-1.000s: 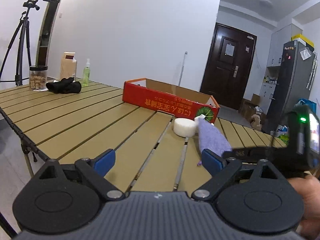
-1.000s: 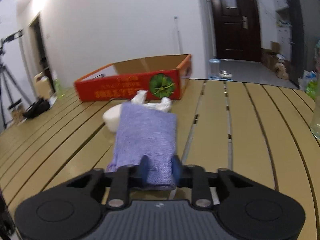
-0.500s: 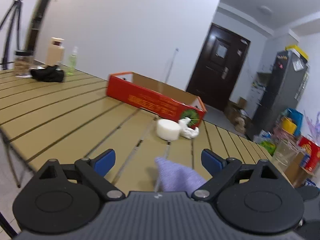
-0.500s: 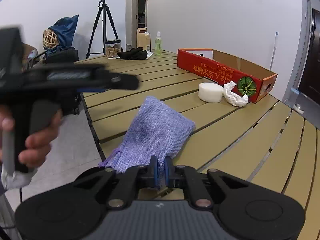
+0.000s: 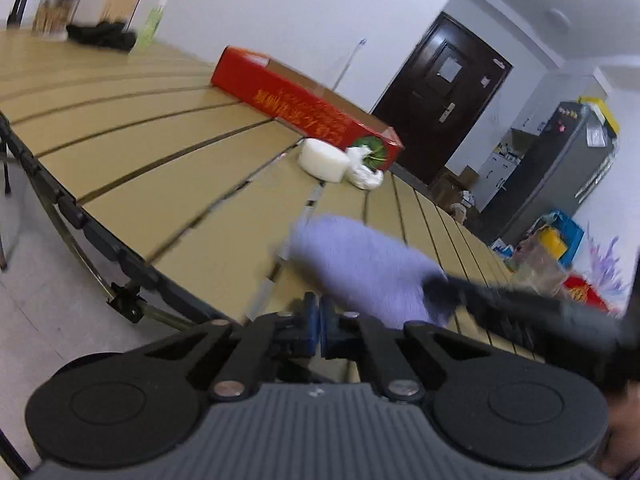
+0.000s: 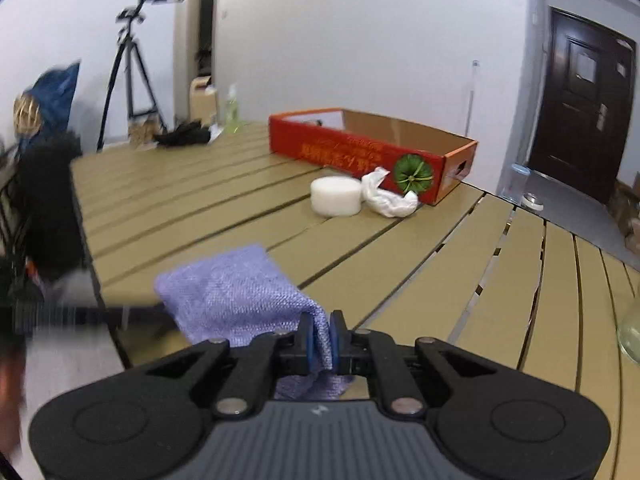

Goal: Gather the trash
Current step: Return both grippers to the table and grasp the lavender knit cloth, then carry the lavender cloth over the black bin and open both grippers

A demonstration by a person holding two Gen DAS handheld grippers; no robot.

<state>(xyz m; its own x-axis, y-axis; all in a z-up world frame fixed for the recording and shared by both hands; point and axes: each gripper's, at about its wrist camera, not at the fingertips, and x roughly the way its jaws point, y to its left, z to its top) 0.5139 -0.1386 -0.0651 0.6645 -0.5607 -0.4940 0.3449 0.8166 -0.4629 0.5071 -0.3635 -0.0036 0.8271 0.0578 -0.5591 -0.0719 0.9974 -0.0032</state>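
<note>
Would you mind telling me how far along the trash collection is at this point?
Nothing looks collected yet. In hand: the right gripper has its jaws shut on an edge of the purple cloth bag; the left gripper has its jaws closed right by the bag, though a grip on it cannot be confirmed. Left to do: the white crumpled wrapper and the white round block sit on the table by the red box.

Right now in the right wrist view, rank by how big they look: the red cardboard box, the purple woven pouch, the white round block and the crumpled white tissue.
1. Red cardboard box and purple woven pouch: similar; the pouch is nearest, so unsure.
2. White round block.
3. Crumpled white tissue, slightly smaller.
</note>
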